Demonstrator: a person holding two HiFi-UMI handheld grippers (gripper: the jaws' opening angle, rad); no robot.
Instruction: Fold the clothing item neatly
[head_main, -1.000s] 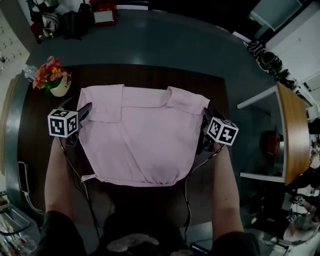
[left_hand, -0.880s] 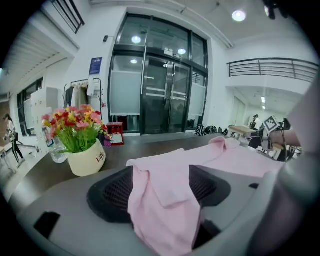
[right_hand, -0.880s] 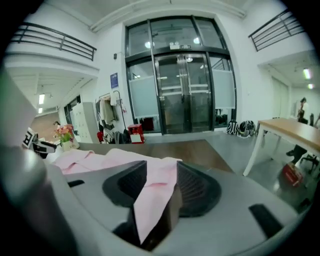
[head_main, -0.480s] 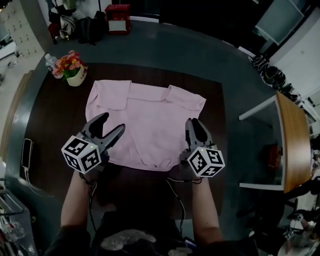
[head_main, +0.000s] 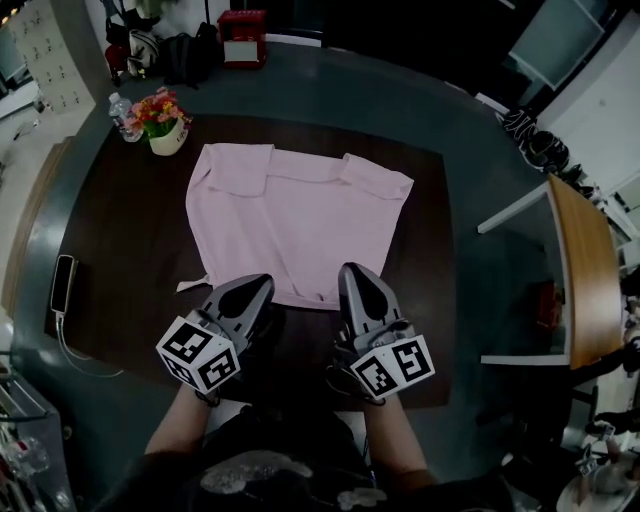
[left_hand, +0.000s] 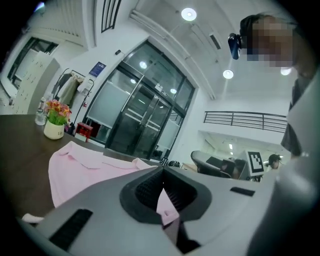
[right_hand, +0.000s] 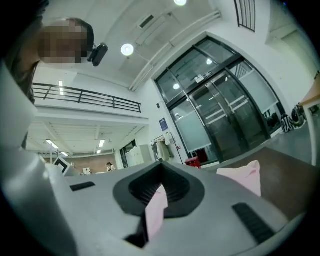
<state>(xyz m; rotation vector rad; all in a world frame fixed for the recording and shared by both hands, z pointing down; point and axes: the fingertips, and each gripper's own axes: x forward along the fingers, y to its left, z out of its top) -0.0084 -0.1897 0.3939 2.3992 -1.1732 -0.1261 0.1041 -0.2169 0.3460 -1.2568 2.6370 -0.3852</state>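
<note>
A pink short-sleeved shirt (head_main: 295, 215) lies flat on the dark table (head_main: 120, 220), collar end far from me and sleeves folded in. Both grippers sit at its near hem. My left gripper (head_main: 255, 290) has just closed, and a pink fold of hem (left_hand: 167, 206) is pinched between its pads. My right gripper (head_main: 358, 275) has just closed too, with pink cloth (right_hand: 156, 210) caught between its pads. In the left gripper view (left_hand: 162, 182) the rest of the shirt (left_hand: 85, 170) spreads away to the left. In the right gripper view (right_hand: 161, 186) a corner of the shirt (right_hand: 245, 177) shows at the right.
A flower pot (head_main: 165, 128) and a water bottle (head_main: 122, 112) stand at the table's far left corner. A phone (head_main: 63, 285) on a cable lies at the left edge. Bags and a red box (head_main: 243, 35) sit on the floor beyond. A wooden desk (head_main: 580, 270) stands at the right.
Both grippers came from the shirt's left and right sides back to its near hem. Their jaws went from open to shut on the cloth.
</note>
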